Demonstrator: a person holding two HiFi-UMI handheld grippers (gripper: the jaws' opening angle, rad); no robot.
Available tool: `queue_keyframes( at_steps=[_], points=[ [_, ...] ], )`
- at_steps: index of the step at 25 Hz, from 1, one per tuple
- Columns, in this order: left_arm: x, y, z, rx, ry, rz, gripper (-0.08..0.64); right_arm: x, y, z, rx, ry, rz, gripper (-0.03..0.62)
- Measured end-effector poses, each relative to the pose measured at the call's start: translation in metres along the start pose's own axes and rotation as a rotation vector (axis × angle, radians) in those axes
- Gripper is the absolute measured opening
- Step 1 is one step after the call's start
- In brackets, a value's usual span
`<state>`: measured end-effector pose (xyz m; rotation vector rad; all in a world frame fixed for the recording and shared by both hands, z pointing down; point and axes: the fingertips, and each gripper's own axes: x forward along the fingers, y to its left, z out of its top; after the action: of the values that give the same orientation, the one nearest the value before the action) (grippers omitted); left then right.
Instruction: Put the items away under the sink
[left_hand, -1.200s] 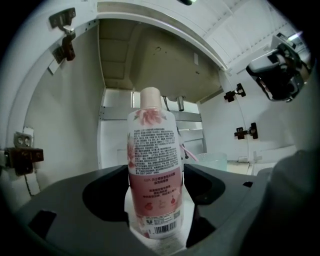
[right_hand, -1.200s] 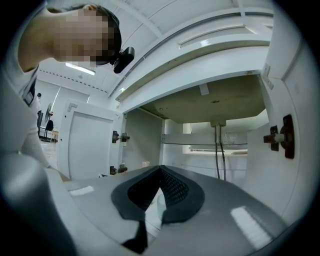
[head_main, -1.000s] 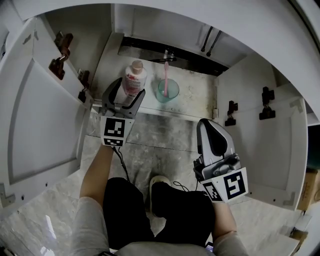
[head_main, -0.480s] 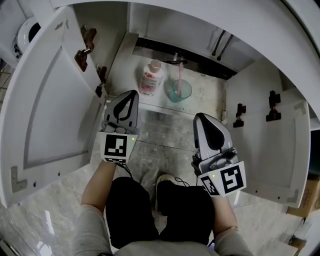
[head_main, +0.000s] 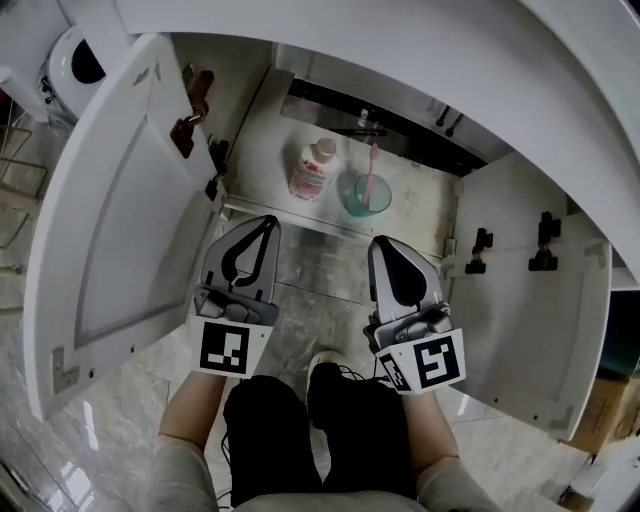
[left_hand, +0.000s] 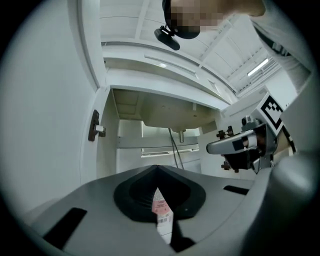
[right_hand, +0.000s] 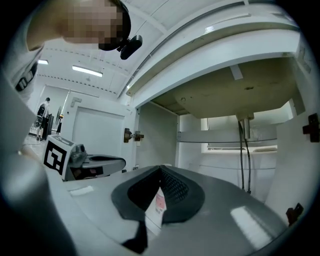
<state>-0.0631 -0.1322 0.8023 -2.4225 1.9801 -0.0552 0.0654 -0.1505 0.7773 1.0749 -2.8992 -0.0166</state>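
A white bottle with a pink label and tan cap (head_main: 314, 169) stands upright on the floor of the under-sink cabinet (head_main: 415, 205). Beside it on the right is a teal cup (head_main: 365, 195) holding a pink toothbrush (head_main: 371, 165). My left gripper (head_main: 265, 222) hovers in front of the cabinet's sill, shut and empty, apart from the bottle. My right gripper (head_main: 383, 245) is level with it to the right, also shut with nothing in it. In the left gripper view the jaw tips (left_hand: 156, 168) meet, and the bottle (left_hand: 162, 216) shows through the slit behind them.
Both cabinet doors stand open: the left door (head_main: 120, 220) swings out beside my left gripper, the right door (head_main: 530, 310) beside my right. Dark pipes (head_main: 445, 120) run at the cabinet's back. The person's shoes (head_main: 330, 375) rest on the marble floor below the grippers.
The left gripper, open around the bottle a second ago, has let go, drawn back out of the cabinet and shut. The bottle stays standing inside. The right gripper shifted slightly left.
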Motion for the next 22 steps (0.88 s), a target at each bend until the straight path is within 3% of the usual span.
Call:
queue_keyframes(
  at_steps=[10,16,22],
  points=[
    [-0.028,-0.014,0.076,0.001,0.065,-0.017,0.006,-0.001,0.017,0.059,0.071,0.016,0.013,0.011],
    [-0.048,-0.020,0.137,-0.049,0.102,0.000,0.006,-0.020,0.027,0.120,0.062,0.043,0.019,0.011],
    [-0.071,-0.026,0.211,-0.033,0.132,0.012,0.006,-0.044,0.032,0.189,0.056,0.062,0.027,0.011]
  ],
)
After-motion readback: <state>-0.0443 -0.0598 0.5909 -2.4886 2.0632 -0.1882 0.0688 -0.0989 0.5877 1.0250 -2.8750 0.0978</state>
